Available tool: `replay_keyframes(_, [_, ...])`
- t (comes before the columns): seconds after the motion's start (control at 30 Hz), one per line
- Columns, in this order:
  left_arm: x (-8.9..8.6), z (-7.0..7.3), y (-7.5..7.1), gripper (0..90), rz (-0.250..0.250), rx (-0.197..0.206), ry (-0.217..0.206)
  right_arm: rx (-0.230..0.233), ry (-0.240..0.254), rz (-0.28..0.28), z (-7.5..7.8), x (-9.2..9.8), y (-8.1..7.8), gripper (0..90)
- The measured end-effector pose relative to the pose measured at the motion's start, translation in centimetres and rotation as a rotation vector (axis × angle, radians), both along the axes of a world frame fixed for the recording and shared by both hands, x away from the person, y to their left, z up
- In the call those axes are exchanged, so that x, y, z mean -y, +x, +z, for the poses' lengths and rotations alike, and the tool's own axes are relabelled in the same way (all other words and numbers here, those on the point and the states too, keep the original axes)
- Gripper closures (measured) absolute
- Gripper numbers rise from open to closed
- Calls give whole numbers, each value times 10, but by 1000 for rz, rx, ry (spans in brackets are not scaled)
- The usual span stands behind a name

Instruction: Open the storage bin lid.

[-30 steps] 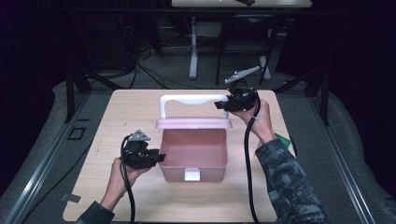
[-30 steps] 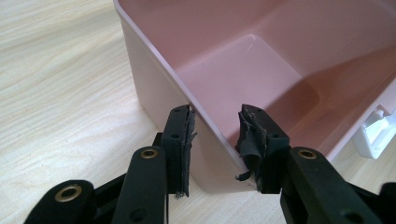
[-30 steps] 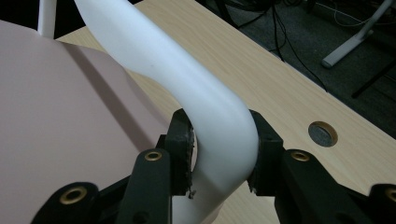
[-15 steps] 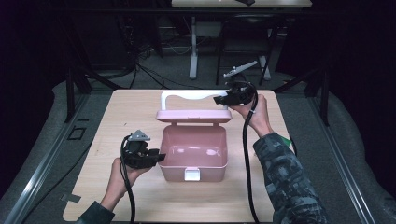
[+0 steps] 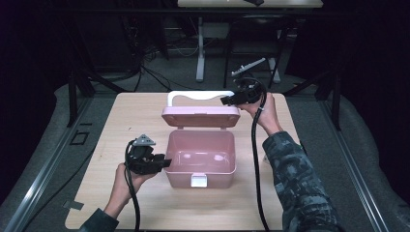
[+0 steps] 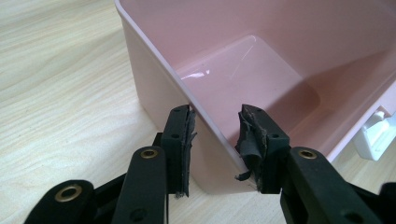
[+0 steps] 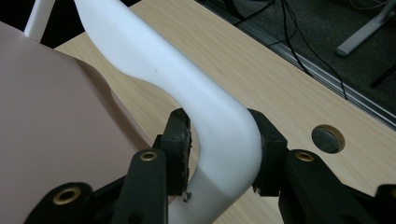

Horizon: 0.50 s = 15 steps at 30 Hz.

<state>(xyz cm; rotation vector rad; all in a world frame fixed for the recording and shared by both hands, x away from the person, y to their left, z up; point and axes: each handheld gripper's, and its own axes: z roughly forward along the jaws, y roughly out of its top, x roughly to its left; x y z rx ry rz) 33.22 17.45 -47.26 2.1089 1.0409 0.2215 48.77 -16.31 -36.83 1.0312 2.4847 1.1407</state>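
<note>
Lid-closing looks underway: right claw (image 7: 219,158) clenched on the white handle (image 7: 187,93) of the raised lid (image 5: 200,117); left claw (image 6: 215,144) straddles the pink box (image 5: 200,157) wall (centre of surface (image 5: 135,111)), unpinched. Next, swing forward.

Pink box (image 6: 261,70) between the left gripper (image 6: 217,140) fingers: smooth plastic w/ glossy inside, light glints on its floor; white latch (image 6: 373,135) right of the fingers looks like plastic too. White handle (image 7: 205,116) between the right gripper (image 7: 219,149) fingers: smooth, semi-matt plastic; pink lid (image 7: 51,121) left of them is duller. Pads (image 6: 250,140) on the fingers: black rubbery stuff, frayed & rough at edges; table (image 6: 60,84) under them: pale wood-grain, matt.
</note>
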Motion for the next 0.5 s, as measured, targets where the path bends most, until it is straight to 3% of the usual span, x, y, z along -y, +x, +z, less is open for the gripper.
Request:
replay_keyframes(0.4, [0, 1, 2, 616, -11, -4, 14, -47, 10, -8, -3, 0, 15, 633])
replay_keyframes(0.5, [0, 0, 4, 496, -7, -18, 13, -56, 22, -7, -5, 0, 17, 632])
